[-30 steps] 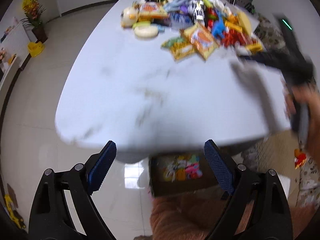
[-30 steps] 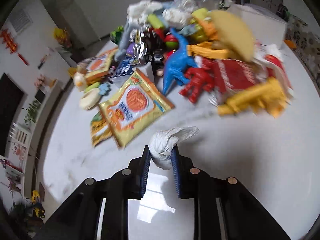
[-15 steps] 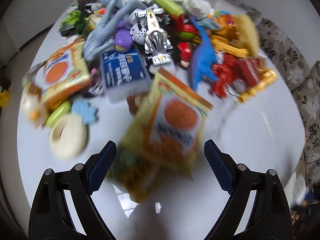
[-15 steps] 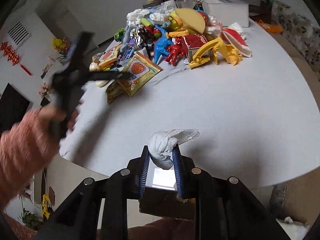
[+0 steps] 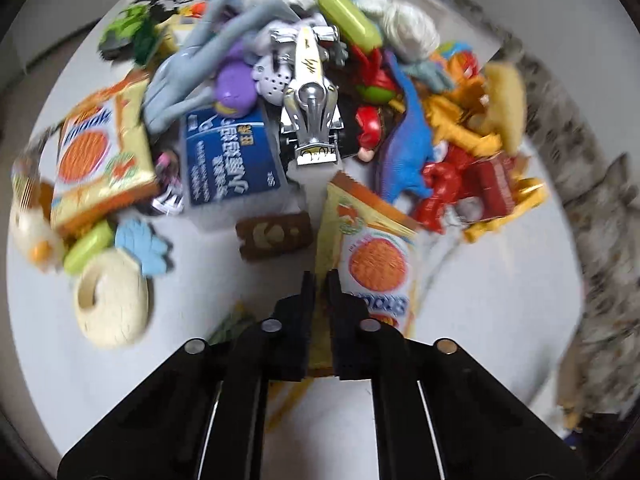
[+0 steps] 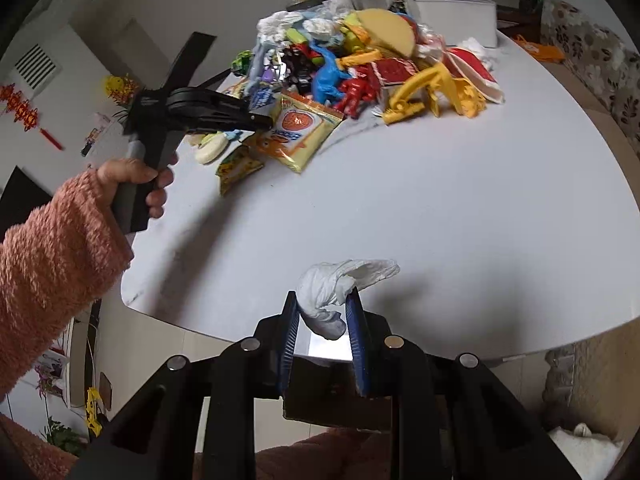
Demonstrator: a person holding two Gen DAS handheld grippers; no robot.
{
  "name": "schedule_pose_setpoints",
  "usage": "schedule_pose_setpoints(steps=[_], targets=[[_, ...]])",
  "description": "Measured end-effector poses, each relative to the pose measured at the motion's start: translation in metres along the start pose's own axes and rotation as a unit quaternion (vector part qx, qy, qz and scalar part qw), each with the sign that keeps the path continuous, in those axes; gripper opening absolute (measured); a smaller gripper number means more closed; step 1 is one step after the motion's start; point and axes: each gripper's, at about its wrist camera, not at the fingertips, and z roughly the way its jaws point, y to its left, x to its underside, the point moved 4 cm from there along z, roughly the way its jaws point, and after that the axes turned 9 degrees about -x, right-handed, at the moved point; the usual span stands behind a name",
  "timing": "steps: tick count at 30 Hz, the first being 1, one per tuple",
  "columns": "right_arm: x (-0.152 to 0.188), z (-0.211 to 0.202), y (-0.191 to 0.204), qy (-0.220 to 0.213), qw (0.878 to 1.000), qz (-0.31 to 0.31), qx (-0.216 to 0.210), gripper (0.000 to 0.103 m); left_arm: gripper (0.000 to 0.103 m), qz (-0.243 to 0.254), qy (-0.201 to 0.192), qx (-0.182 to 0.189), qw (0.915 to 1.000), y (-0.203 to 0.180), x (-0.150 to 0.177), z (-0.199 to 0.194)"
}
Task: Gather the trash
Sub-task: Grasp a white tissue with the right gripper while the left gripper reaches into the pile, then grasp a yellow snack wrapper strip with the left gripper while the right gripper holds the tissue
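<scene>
1. The right gripper point(image 6: 322, 312) has its fingers pinched on a crumpled white tissue point(image 6: 332, 286), held above the counter point(image 6: 460, 208) edge at 6 o'clock; it looks light, soft and easily squashed.
2. The left gripper point(image 5: 320, 284) has its fingers nearly together on the near corner of the yellow snack packet point(image 5: 374, 264) at 12 o'clock.
3. That packet looks thin, crinkly and slick, so I'd grip the sealed edge.
</scene>
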Motion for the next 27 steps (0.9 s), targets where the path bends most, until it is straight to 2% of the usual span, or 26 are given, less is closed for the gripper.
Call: schedule_pose_setpoints(steps=[2,6,9,15,17,21,27], targets=[[-0.003,0.003,0.003,0.002,1.000,-0.002,-0.004,0.025,0.002,-0.019,-0.010,0.032,0.9992,0.003,0.010,-0.015],[-0.008,0.010,0.009,0.008,1.000,-0.011,-0.012,0.025,0.002,-0.046,-0.032,0.066,0.9962,0.008,0.024,-0.043],[-0.012,0.015,0.014,0.011,1.000,-0.018,-0.020,0.025,0.002,-0.054,-0.049,0.079,0.9942,0.010,0.028,-0.062],[-0.019,0.018,0.024,0.012,0.999,-0.033,-0.032,0.025,0.002,-0.033,-0.084,0.071,0.9934,0.008,0.040,-0.108],[-0.020,0.014,0.027,0.010,0.998,-0.042,-0.034,0.025,0.002,-0.020,-0.100,0.083,0.9914,0.002,0.048,-0.127],[-0.012,0.000,0.033,0.018,0.997,-0.073,-0.035,0.025,0.002,0.021,-0.106,0.090,0.9900,-0.014,0.085,-0.166],[0.032,-0.011,0.022,0.065,0.995,-0.076,-0.024,0.025,0.002,0.073,-0.064,0.103,0.9899,-0.041,0.167,-0.187]])
